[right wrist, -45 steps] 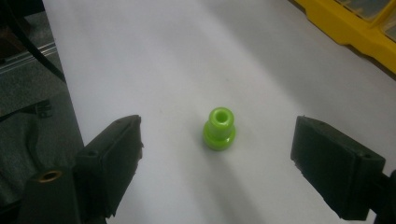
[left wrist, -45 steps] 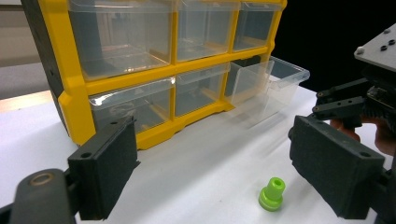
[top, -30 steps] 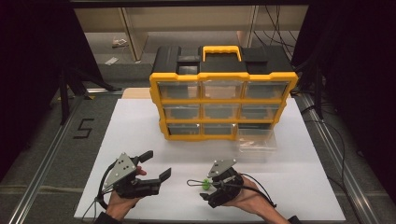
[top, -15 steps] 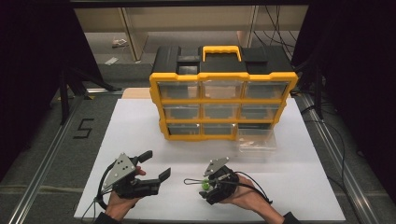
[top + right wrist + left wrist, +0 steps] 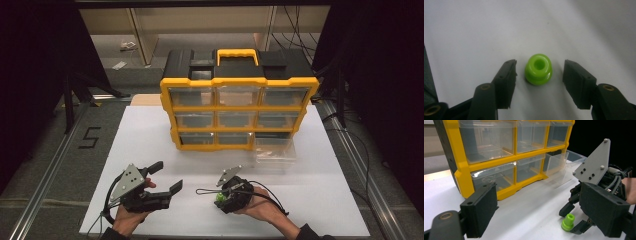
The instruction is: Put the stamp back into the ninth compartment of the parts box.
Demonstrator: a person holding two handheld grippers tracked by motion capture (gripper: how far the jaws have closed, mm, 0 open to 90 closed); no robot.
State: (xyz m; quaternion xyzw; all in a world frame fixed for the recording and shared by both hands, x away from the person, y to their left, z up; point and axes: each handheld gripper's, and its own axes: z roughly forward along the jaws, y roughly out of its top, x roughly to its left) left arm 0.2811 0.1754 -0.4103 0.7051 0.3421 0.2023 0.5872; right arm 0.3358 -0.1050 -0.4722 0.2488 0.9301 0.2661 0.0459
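A small green plastic spool [image 5: 538, 69] stands upright on the white table top [image 5: 150, 140], near its front edge. My right gripper [image 5: 222, 197] points down over the spool [image 5: 219, 198], one jaw on each side. Its jaws have just been closing, and a gap remains on both sides, so the pads do not touch it. In the left gripper view the spool [image 5: 568, 222] sits between the right gripper's [image 5: 573, 220] fingertips. My left gripper [image 5: 166, 177] rests at the front left, open, with nothing between its jaws.
A yellow and black drawer cabinet [image 5: 239, 107] with clear drawers stands at the middle back of the table. One clear drawer [image 5: 274, 150] stands out on the table before its lower right corner. Dark floor and a metal rail [image 5: 45, 190] run along the left.
The right gripper's jaws have drawn closer together around the green spool. The left gripper has stayed where it was.
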